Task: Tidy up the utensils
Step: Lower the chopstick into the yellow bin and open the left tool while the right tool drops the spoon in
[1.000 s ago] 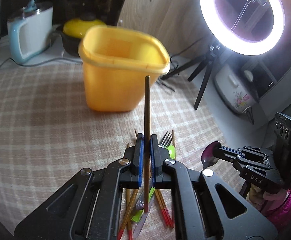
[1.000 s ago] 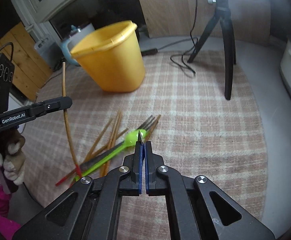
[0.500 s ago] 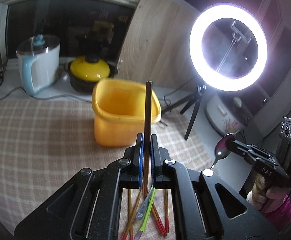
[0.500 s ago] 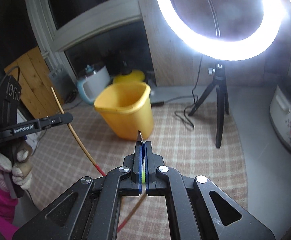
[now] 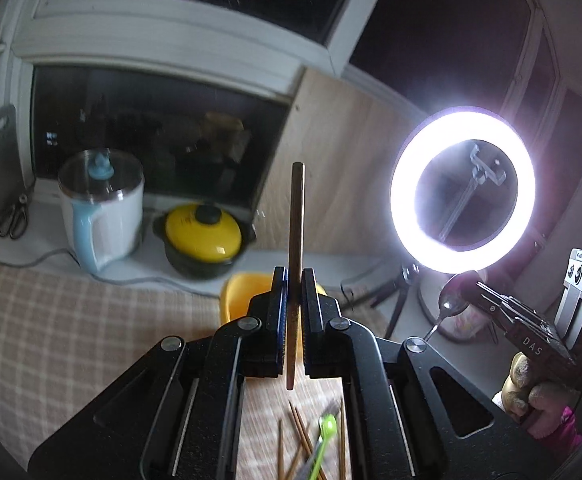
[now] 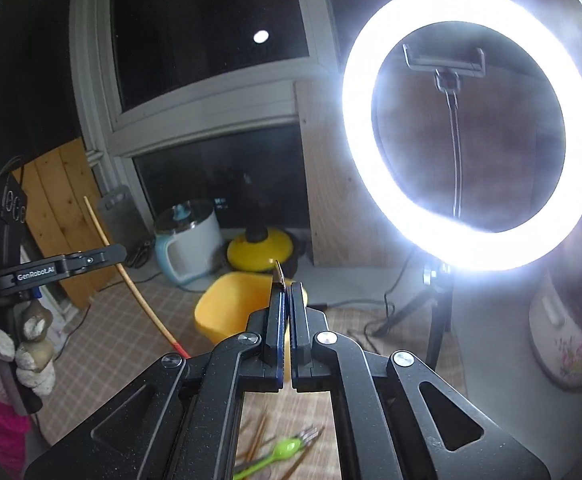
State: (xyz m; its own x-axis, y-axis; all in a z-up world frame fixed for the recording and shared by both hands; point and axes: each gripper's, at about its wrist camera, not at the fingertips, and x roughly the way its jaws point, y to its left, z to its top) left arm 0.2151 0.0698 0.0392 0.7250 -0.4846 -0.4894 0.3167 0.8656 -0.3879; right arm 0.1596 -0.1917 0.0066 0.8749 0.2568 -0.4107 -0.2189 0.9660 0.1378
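My left gripper (image 5: 294, 274) is shut on a brown wooden chopstick (image 5: 296, 220) that stands upright between its pads. It also shows at the left of the right wrist view, left gripper (image 6: 119, 252), with the red-tipped chopstick (image 6: 139, 292) slanting down. My right gripper (image 6: 287, 286) is shut on a metal spoon whose handle tip (image 6: 278, 271) pokes out above the pads. The spoon's bowl (image 5: 453, 300) hangs below the right gripper (image 5: 474, 280). The yellow bucket (image 6: 231, 304) stands on the checked cloth just beyond both grippers, yellow bucket (image 5: 239, 294). Both grippers are held high above it.
Loose chopsticks (image 5: 297, 428), a green spoon (image 6: 285, 448) and a fork (image 6: 309, 435) lie on the cloth below. A lit ring light (image 5: 463, 188) on a tripod stands right. A kettle (image 5: 99, 208), a yellow-lidded pot (image 5: 203, 236) and a rice cooker (image 6: 567, 340) line the edges.
Both grippers have risen and tipped upward, each keeping its utensil. The bucket and the pile on the cloth have dropped low in both views; the window and ring light now fill them.
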